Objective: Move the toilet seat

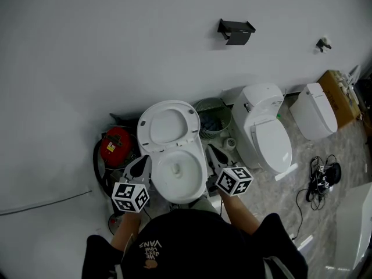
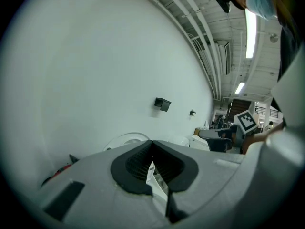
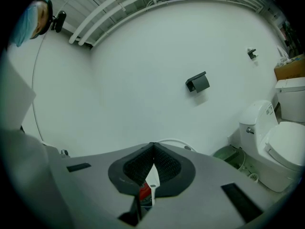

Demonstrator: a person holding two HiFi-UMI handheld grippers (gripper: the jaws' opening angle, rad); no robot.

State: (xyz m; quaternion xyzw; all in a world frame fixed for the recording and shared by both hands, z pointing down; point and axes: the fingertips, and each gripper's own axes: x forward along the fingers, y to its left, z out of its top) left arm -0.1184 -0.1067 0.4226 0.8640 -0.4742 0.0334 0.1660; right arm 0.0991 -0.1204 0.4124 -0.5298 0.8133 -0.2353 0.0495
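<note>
Head view: toilet seat (image 1: 167,124) stood raised, leaning toward wall at floor's far edge, above open bowl (image 1: 177,173). Left gripper (image 1: 142,163) and right gripper (image 1: 214,154) flanked bowl, one per side, likely staged to reach seat.

Left gripper view: fingers (image 2: 136,163) closed, nothing between; seat ahead.

Right gripper view: fingers (image 3: 136,168) closed, empty; seat rim beyond tips.

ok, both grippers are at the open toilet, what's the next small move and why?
Probably open the right gripper and reach for the raised seat: it and the left gripper are both shut and empty, flanking the bowl.
</note>
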